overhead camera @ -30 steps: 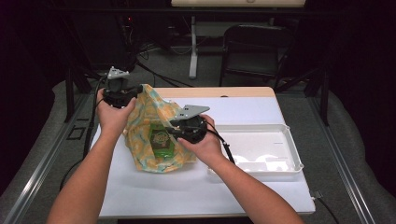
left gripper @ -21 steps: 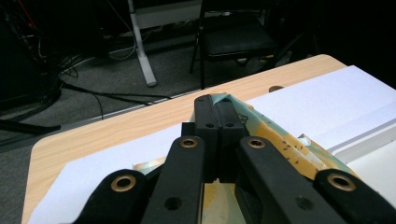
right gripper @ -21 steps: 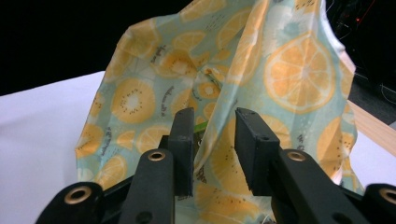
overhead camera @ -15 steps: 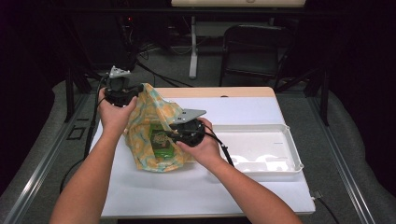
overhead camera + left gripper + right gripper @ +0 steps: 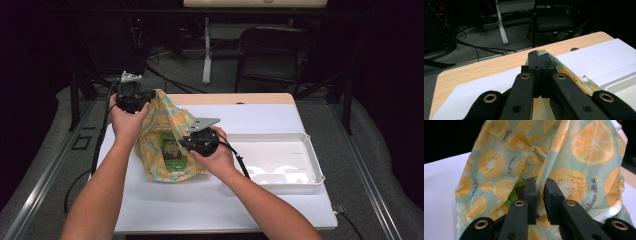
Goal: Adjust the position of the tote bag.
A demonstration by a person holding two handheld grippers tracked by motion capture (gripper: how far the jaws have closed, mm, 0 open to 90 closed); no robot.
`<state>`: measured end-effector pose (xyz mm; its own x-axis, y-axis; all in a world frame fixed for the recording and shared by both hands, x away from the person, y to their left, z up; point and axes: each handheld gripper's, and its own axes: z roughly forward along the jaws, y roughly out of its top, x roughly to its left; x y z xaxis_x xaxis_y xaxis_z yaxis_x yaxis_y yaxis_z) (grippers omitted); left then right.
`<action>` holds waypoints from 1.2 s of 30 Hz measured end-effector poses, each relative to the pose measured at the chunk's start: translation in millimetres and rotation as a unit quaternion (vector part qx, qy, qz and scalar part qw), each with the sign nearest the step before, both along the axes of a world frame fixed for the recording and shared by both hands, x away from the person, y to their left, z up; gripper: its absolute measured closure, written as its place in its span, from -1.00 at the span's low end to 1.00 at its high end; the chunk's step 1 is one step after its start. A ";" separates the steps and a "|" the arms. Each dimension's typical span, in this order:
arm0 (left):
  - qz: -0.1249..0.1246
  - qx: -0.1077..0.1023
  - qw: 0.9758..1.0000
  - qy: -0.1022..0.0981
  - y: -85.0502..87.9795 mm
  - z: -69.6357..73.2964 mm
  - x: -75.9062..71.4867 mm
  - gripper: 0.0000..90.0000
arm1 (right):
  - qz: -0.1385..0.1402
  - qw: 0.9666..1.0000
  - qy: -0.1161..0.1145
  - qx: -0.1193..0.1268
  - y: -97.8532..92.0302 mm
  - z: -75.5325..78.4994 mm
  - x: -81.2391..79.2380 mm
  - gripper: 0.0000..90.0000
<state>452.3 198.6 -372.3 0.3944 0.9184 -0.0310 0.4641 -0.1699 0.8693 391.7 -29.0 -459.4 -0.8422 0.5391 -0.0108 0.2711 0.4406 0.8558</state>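
- The left tool (image 5: 131, 100) is clamped on the far top edge of the fruit-print bag (image 5: 160, 127), holding it up at the far left of the counter (image 5: 260, 117).
- The right tool (image 5: 192, 142) has just been closing — its jaws stand narrow on a fold of the bag's near side.
- A green packet (image 5: 172, 150) sits inside the bag.
- A white tray (image 5: 300, 170) lies to the right.
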 end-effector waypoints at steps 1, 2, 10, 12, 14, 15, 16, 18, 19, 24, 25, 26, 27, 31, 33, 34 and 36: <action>0.000 -0.001 1.000 0.000 -0.6 -0.5 0.1 1.00 | 0.000 1.000 0.000 0.000 0.0 0.0 0.0 0.87; 0.000 0.000 1.000 0.001 -1.6 -0.7 0.3 1.00 | 0.000 1.000 0.004 0.000 -0.3 -0.9 1.5 0.89; -0.004 0.003 1.000 -0.002 -3.1 -2.9 1.7 1.00 | -0.010 0.999 0.031 -0.001 2.7 -15.9 17.4 1.00; -0.006 0.004 1.000 -0.004 -3.8 -3.9 2.1 1.00 | -0.012 0.999 0.032 -0.005 4.3 -18.8 19.8 1.00; -0.007 0.004 1.000 -0.004 -4.4 -4.3 2.0 1.00 | -0.015 0.999 0.035 -0.010 5.2 -21.2 22.2 1.00; -0.007 0.004 1.000 -0.004 -4.4 -4.3 2.0 1.00 | -0.015 0.999 0.035 -0.010 5.2 -21.2 22.2 1.00; -0.008 0.006 1.000 -0.003 -4.7 -4.4 1.8 1.00 | -0.019 0.999 0.039 -0.010 5.0 -23.5 25.6 1.00; -0.010 0.007 1.000 -0.007 -5.4 -5.1 1.9 1.00 | -0.022 0.999 0.040 -0.010 4.9 -24.4 27.0 1.00; -0.009 0.006 1.000 -0.006 -5.9 -5.4 1.8 1.00 | -0.026 0.999 0.042 -0.014 4.1 -25.5 29.3 1.00; -0.011 0.010 1.000 -0.006 -8.0 -7.5 2.9 1.00 | -0.045 0.998 0.041 -0.029 0.1 -28.9 39.4 1.00; -0.011 0.010 1.000 -0.006 -8.2 -7.7 3.2 1.00 | -0.045 0.998 0.041 -0.029 0.1 -28.9 39.4 1.00; -0.011 0.010 1.000 -0.004 -8.6 -8.5 3.9 1.00 | -0.051 0.997 0.041 -0.032 -1.4 -29.6 42.1 1.00; -0.011 0.010 1.000 -0.004 -8.6 -8.5 3.9 1.00 | -0.051 0.997 0.041 -0.032 -1.4 -29.6 42.1 1.00; -0.012 0.017 1.000 -0.001 -10.0 -11.0 5.2 1.00 | -0.060 0.997 0.040 -0.038 -4.1 -32.0 47.5 1.00; -0.012 0.022 1.000 0.001 -10.6 -11.9 5.3 1.00 | -0.065 0.996 0.042 -0.043 -5.4 -32.8 49.9 1.00; -0.012 0.024 1.000 0.001 -11.0 -12.7 5.8 1.00 | -0.071 0.995 0.041 -0.049 -7.9 -33.2 53.7 1.00; -0.012 0.024 1.000 0.001 -11.8 -13.8 6.3 1.00 | -0.072 0.995 0.043 -0.049 -8.7 -33.4 54.8 1.00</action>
